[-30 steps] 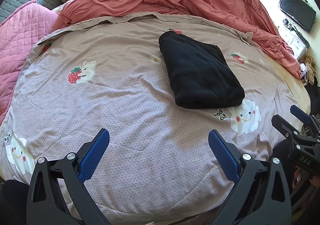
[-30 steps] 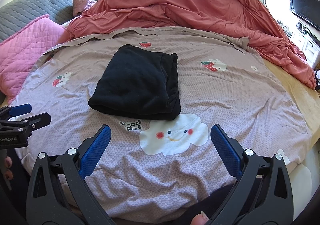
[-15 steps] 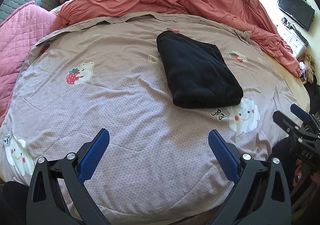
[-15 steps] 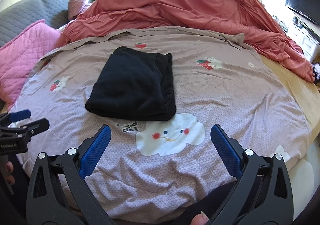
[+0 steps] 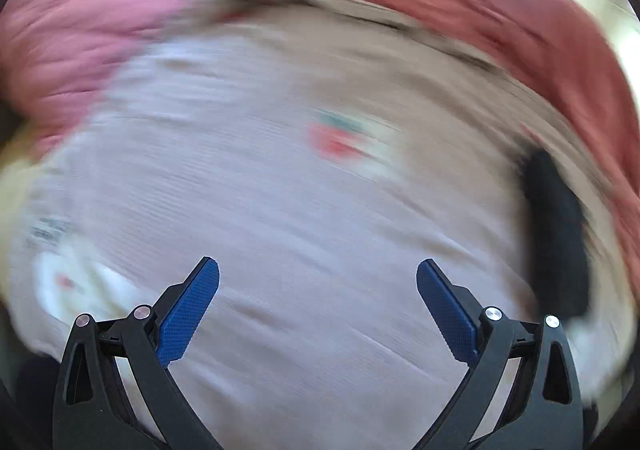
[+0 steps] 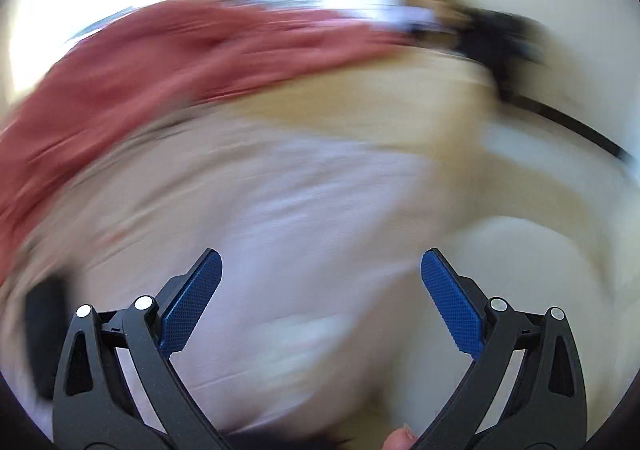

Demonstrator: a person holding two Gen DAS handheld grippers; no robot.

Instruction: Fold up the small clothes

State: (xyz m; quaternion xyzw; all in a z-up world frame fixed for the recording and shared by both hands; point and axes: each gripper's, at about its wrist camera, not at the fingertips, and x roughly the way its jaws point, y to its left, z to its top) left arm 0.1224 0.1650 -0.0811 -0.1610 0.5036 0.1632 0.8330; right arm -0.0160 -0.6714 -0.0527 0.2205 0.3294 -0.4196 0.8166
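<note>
Both views are heavily motion-blurred. The folded black garment [image 5: 558, 234] lies on the mauve bedspread [image 5: 288, 218] at the far right of the left wrist view. It shows as a dark patch [image 6: 46, 314] at the far left edge of the right wrist view. My left gripper [image 5: 318, 270] is open and empty above the bedspread, well left of the garment. My right gripper [image 6: 321, 262] is open and empty above the bedspread [image 6: 304, 210], well right of the garment.
A pink quilted pillow [image 5: 100, 18] lies at the back left and a rust-red duvet [image 5: 500, 10] along the back. In the right wrist view the duvet [image 6: 168, 66] runs across the back, with a cream sheet [image 6: 400, 106] and blurred dark furniture [image 6: 496, 38] beyond.
Both grippers have swung fast, the left one leftward and the right one rightward, so the garment slid to the edge of each view. Both stay open.
</note>
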